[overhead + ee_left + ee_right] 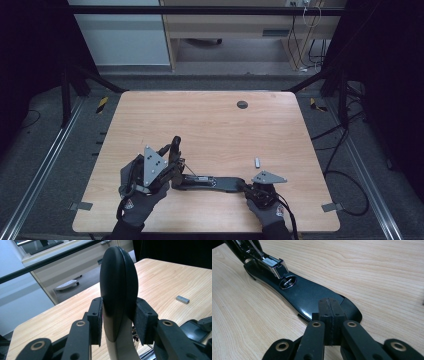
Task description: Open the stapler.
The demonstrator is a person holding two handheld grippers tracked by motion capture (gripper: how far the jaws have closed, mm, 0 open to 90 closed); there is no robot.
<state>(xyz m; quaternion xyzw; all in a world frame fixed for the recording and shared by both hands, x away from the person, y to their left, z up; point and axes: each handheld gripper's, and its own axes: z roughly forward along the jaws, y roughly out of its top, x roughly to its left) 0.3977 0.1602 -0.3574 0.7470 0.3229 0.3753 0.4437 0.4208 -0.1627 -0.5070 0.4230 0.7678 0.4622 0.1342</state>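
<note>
Now you're pinching the stapler's raised top arm between the left gripper pads, swung up near the table's front edge, while the right gripper, jaws pressed together, is pinning the flat base down. That rounded arm is looking slick, so it may be slipping free and snapping shut; the base could be skating if your pinning eases. A small staple strip is waiting nearby. No readable branding or writing is showing anywhere.

High cam overhead; gripper cams close-up, all share stapler.
</note>
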